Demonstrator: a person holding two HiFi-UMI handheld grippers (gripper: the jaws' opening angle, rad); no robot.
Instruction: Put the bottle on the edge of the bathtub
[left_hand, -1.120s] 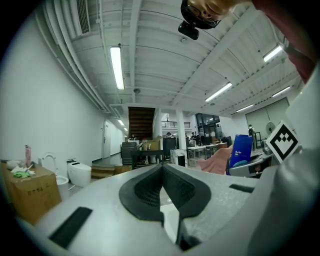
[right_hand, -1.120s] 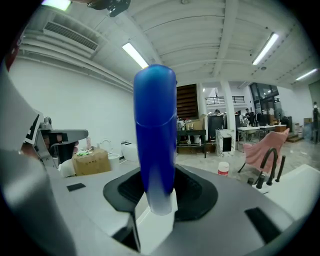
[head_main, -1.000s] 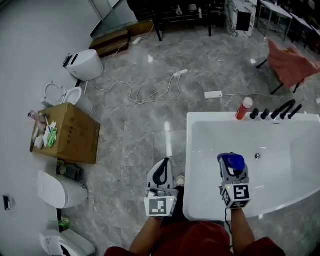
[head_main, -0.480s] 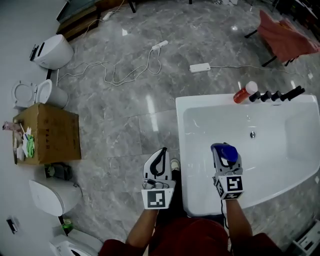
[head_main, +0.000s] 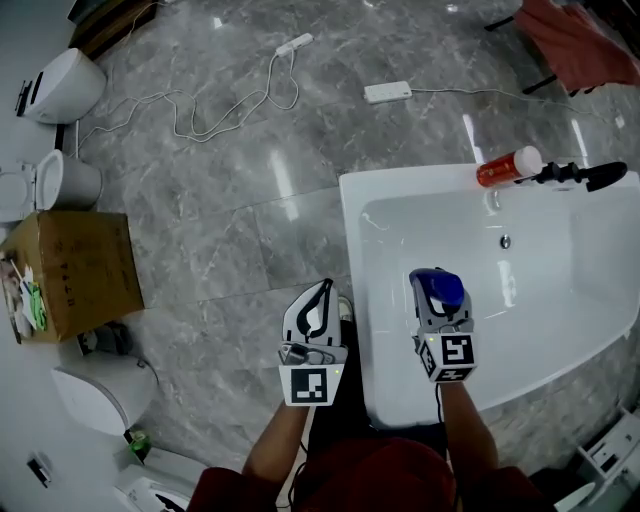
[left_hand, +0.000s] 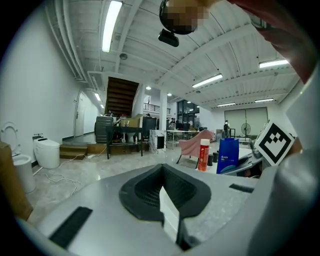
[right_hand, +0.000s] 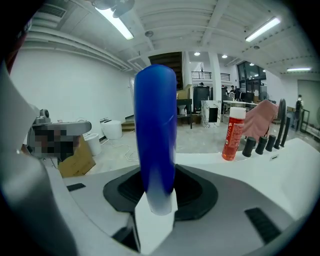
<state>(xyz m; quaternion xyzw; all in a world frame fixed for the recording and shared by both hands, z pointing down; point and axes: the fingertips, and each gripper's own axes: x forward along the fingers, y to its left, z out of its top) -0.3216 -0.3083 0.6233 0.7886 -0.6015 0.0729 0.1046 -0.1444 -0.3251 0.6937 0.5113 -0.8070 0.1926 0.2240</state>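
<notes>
Head view: right gripper (head_main: 437, 298) is holding blue bottle (head_main: 440, 287) over bathtub (head_main: 352, 300) basin, left rim lying just beside it. Right gripper view: jaws are pinching bottle's lower end, axis upright. Left gripper view: left gripper (left_hand: 169, 207) is sitting closed, empty.

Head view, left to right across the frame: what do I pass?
Cardboard box → left claw → blue bottle in the right claw → red bottle → black tap.

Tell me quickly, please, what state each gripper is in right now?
The left gripper: closed, nothing between its jaws.
The right gripper: closed on the blue bottle.
</notes>
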